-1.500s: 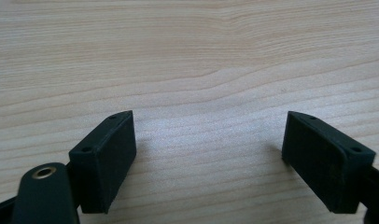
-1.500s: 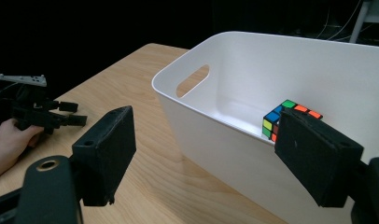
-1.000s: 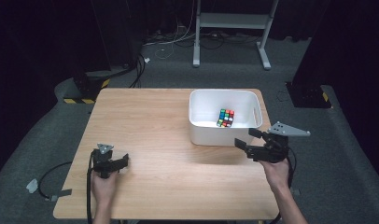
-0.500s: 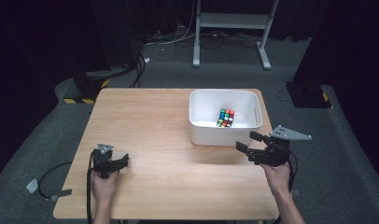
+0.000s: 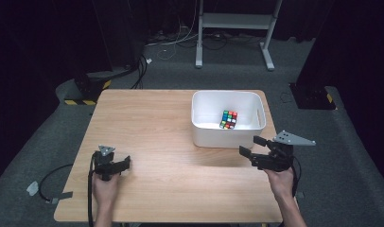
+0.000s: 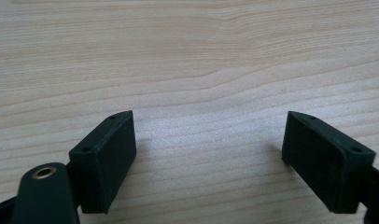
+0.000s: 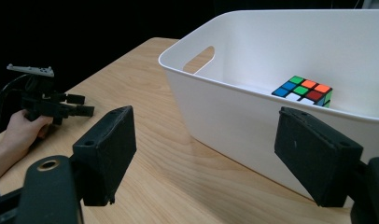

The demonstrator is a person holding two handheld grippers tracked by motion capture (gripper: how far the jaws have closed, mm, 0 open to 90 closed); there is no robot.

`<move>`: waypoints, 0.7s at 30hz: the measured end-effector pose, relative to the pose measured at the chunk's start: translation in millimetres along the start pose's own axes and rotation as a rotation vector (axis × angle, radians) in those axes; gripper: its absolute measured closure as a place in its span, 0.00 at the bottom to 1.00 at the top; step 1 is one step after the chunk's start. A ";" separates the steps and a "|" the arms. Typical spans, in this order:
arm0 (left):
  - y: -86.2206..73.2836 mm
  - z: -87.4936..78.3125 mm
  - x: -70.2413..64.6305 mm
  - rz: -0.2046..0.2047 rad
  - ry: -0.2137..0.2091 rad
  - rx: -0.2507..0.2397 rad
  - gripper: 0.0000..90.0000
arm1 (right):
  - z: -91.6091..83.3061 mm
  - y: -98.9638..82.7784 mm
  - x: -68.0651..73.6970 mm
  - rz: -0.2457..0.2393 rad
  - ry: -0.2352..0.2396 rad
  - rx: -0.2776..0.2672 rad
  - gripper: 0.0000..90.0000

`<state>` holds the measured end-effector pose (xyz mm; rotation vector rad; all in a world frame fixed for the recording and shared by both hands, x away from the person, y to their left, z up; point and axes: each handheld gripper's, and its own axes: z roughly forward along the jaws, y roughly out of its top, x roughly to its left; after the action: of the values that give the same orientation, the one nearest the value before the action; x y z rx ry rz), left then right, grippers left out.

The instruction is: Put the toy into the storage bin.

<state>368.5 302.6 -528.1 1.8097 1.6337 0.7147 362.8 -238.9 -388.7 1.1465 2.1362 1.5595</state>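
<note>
Your right tongs (image 5: 250, 151) hang just in front of the white bin (image 5: 226, 139), whose near wall blocks a level pass toward the cube (image 5: 229, 119); the way in is over the rim. The bin's open top is unobstructed. Between your left tongs (image 5: 125, 162) and the bin, the worktop (image 5: 152, 123) lies bare: free passage across. Your left tongs rest low on bare wood, nothing between their jaws.

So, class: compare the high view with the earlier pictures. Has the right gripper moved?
Yes, slightly. The right gripper has drawn back from the white bin toward the table's near edge, its jaws open and empty.
</note>
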 end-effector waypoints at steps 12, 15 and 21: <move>0.0 0.0 0.0 0.000 0.000 0.000 0.20 | 2.8 -7.2 3.0 0.004 0.000 0.007 0.23; 0.0 0.0 0.0 0.000 0.000 0.000 0.20 | 3.8 -8.6 3.7 0.002 0.000 0.009 0.23; 0.0 0.0 0.0 0.000 0.000 0.000 0.20 | 5.0 -12.0 6.9 -0.009 -0.012 0.018 0.23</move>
<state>368.5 302.6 -528.1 1.8092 1.6339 0.7145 356.1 -231.9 -399.7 1.1472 2.1493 1.5291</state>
